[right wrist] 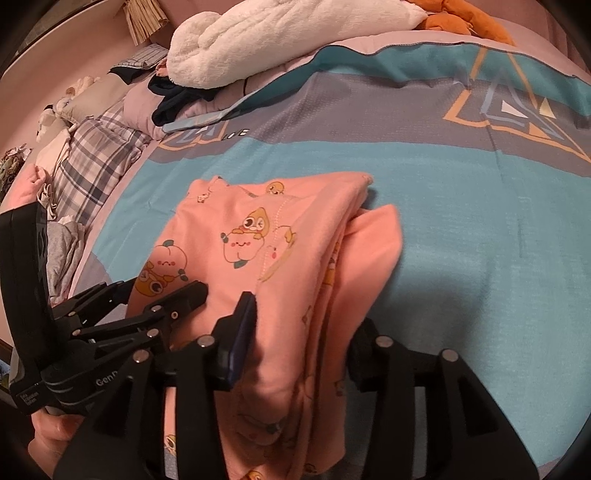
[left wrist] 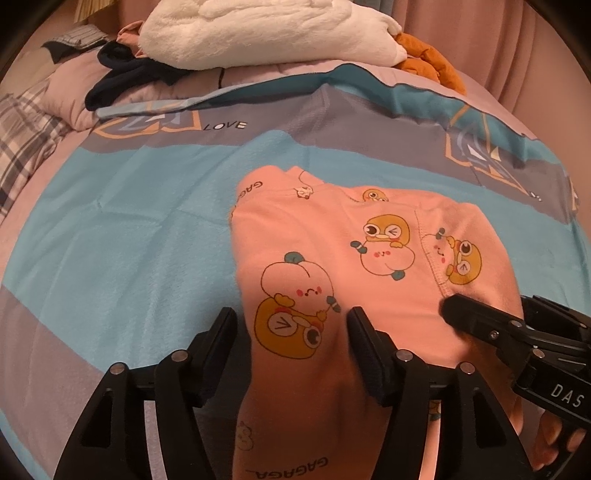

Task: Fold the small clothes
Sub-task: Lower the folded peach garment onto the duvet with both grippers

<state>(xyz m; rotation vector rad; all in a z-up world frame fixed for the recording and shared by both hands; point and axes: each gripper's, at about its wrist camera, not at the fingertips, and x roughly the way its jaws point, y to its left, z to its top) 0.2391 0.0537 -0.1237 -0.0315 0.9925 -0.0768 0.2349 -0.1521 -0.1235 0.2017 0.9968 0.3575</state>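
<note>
The bedspread (left wrist: pixel 110 229), striped blue and grey, carries the workpiece. A white fleece blanket (left wrist: pixel 258 29) and dark clothing (left wrist: pixel 125 77) lie well apart at the far edge. The pink printed garment (left wrist: pixel 332 258), already folded into a layered strip, lies with its long axis running away from both tools. The left gripper (left wrist: pixel 291 332) straddles the near left part, jaws apart, fabric between them but unpressed. The right gripper (right wrist: pixel 306 332) straddles the near right edge likewise, jaws apart. Both tools are equally near; the next fold likely carries the near end forward.
</note>
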